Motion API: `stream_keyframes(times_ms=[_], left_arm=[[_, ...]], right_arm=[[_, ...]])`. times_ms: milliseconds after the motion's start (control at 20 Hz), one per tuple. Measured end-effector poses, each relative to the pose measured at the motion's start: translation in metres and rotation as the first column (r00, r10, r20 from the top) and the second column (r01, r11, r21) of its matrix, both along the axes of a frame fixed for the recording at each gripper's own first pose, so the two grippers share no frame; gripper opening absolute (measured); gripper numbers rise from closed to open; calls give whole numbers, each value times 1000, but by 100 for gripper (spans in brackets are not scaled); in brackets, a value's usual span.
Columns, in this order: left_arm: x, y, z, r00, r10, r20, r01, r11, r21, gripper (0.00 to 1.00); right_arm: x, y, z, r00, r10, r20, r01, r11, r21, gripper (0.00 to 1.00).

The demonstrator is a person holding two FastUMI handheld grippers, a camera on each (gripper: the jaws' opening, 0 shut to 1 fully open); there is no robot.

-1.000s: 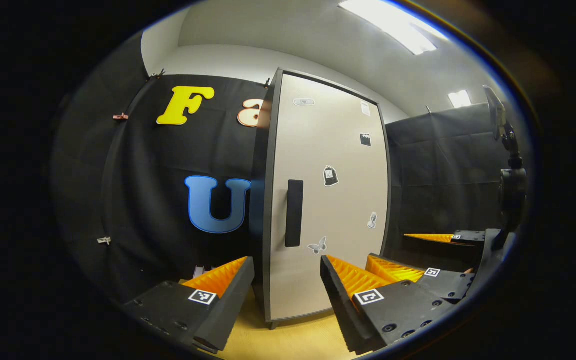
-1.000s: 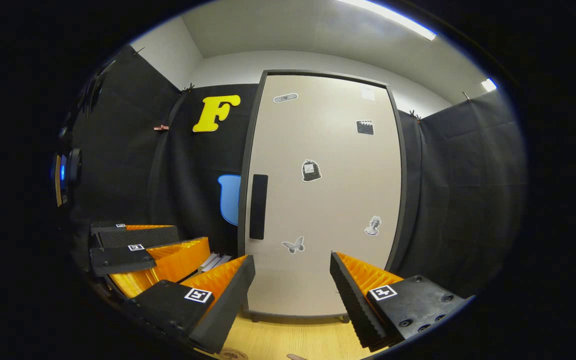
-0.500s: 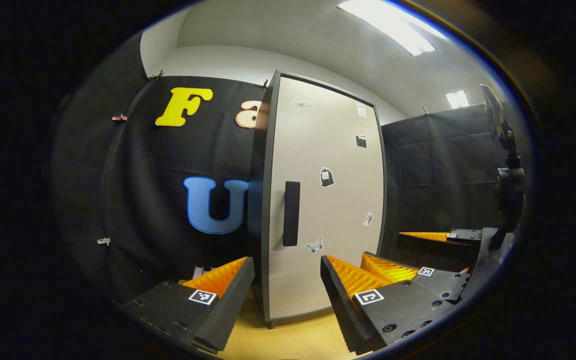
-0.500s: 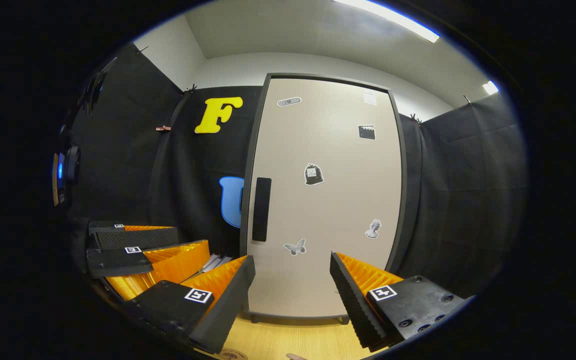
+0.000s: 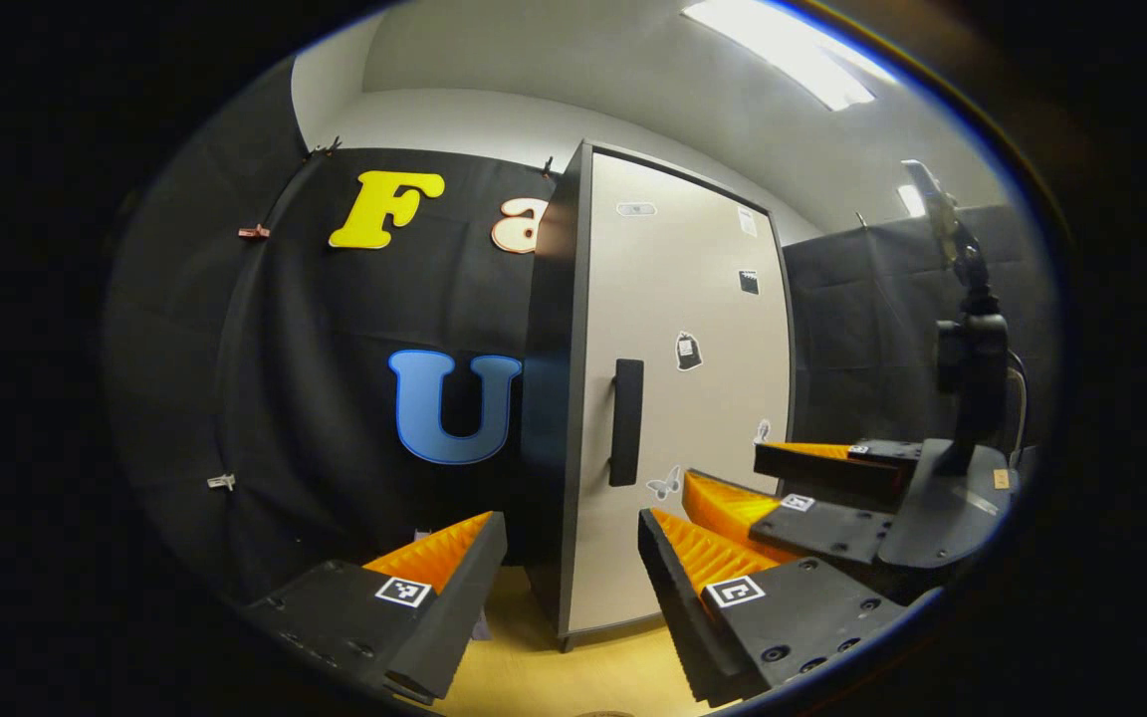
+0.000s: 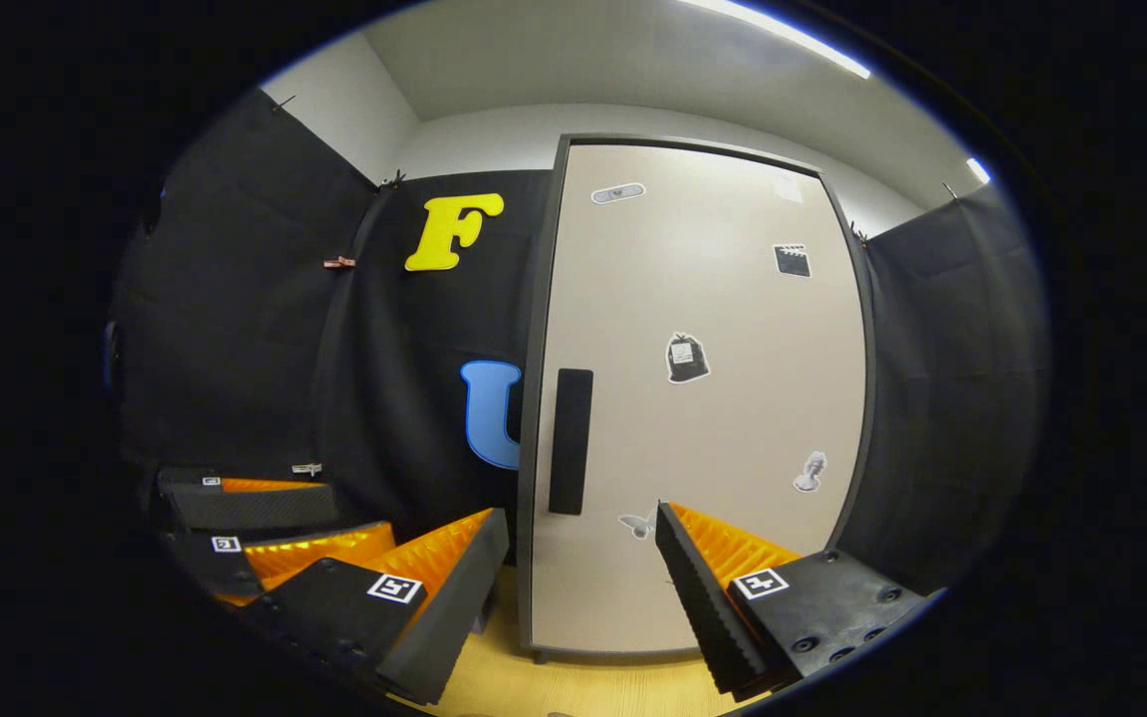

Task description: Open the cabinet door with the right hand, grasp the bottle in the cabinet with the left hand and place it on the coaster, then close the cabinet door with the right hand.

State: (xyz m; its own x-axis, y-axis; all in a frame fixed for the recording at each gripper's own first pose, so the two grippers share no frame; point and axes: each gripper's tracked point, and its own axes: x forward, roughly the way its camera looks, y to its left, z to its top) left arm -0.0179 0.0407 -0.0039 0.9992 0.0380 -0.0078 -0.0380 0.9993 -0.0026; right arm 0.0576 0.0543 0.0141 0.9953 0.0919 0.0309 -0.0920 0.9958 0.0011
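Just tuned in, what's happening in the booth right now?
A person holds two grippers in front of a tall cabinet whose door is shut. The right gripper is open, its fingers aimed at the lower door near the dark vertical handle, not touching it. The left gripper is open too, empty, off to the cabinet's left front corner. Nothing is grasped; the bottle, if inside, is hidden behind the door.

We had both cams low over the desk (image 6: 573, 687), looking fwd & slightly up at the cabinet door (image 6: 693, 398). Right gripper view faced it near square-on; left gripper view sat off to its left, angled. Both shared door, handle (image 5: 625, 422) & desk front edge.
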Motion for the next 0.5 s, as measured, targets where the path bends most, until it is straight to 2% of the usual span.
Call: stream_keyframes(times_ms=[200,500], left_arm=[[-1,24,-6,999,32,-11,-32,999,-8,85],[2,34,-17,1000,-19,-22,17,997,-75,85]], right_arm=[[35,9,0,1000,-4,3,4,1000,27,97],[80,12,-2,999,-31,21,30,999,27,95]])
